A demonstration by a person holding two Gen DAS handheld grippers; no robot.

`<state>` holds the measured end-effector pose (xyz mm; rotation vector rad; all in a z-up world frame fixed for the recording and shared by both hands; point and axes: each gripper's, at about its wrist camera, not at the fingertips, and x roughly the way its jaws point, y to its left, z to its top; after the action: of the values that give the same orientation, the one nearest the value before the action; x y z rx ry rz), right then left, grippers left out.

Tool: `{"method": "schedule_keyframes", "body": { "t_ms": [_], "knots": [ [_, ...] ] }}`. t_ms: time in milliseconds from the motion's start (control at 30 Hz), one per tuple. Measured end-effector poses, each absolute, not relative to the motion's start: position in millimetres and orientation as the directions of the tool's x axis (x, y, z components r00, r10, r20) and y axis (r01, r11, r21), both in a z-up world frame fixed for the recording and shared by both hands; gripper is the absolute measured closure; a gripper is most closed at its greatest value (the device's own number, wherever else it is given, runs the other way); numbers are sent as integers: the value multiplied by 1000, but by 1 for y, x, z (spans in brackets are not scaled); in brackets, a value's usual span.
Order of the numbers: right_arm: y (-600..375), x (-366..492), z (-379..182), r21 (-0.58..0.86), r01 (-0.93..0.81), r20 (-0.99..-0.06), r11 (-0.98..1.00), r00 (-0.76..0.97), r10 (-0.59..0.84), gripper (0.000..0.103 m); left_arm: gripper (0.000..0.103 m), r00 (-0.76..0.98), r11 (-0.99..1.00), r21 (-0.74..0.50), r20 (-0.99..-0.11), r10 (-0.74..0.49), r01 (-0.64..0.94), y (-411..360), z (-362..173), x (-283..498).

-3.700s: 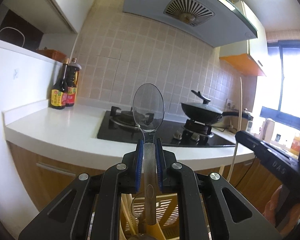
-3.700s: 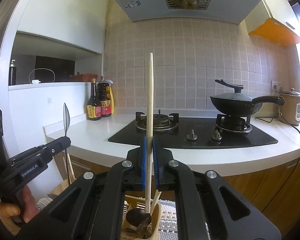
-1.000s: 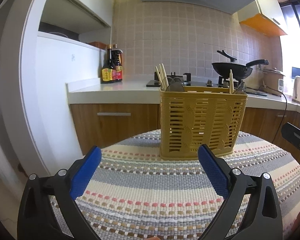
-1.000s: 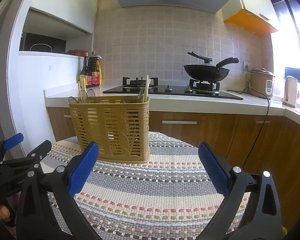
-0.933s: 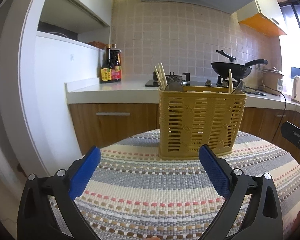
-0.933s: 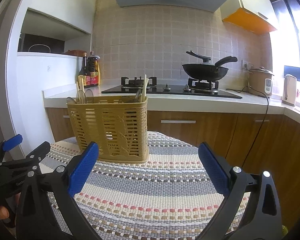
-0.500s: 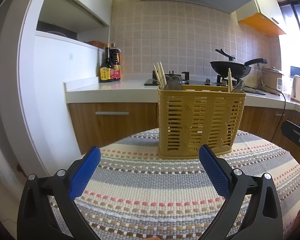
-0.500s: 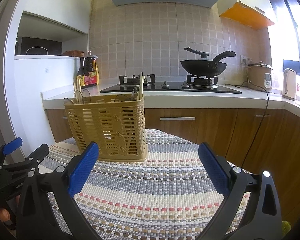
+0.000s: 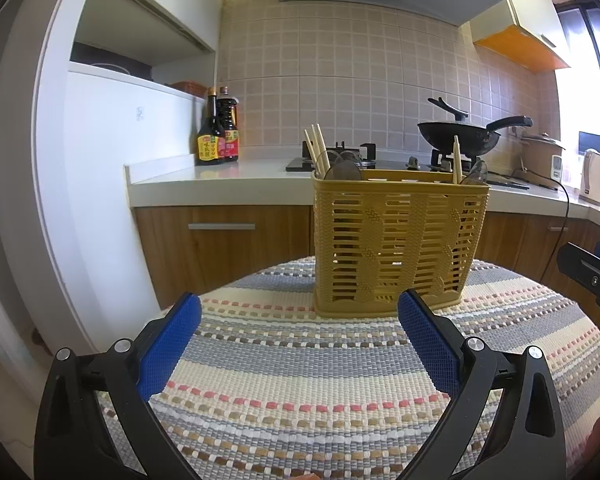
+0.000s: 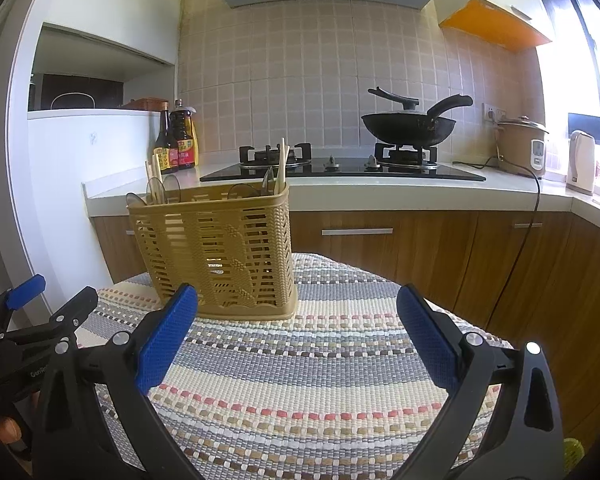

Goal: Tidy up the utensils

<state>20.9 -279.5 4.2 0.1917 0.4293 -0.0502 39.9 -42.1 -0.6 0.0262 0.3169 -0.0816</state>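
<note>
Kitchen, striped mat (image 9: 300,376): spoon and chopstick held seconds ago now stand in basket (image 9: 396,248); left gripper (image 9: 300,344) and right gripper (image 10: 298,340) empty, jaws apart, near basket. Sorting looks done.

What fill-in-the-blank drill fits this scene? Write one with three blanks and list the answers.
1. The chopsticks and spoons stand in a yellow ____.
2. Both the left gripper and the right gripper are ____ and hold nothing.
3. On the stove behind sits a black ____.

Answers: basket; open; wok
</note>
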Motion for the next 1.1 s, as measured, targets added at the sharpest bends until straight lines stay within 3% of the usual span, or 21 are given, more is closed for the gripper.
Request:
{"method": "schedule_keyframes", "body": {
  "t_ms": [1100],
  "knots": [
    [-273, 21, 3, 167, 79, -430, 983, 903, 1, 8, 7, 943, 996, 12, -324, -78, 87, -44, -2, 40]
  ]
}}
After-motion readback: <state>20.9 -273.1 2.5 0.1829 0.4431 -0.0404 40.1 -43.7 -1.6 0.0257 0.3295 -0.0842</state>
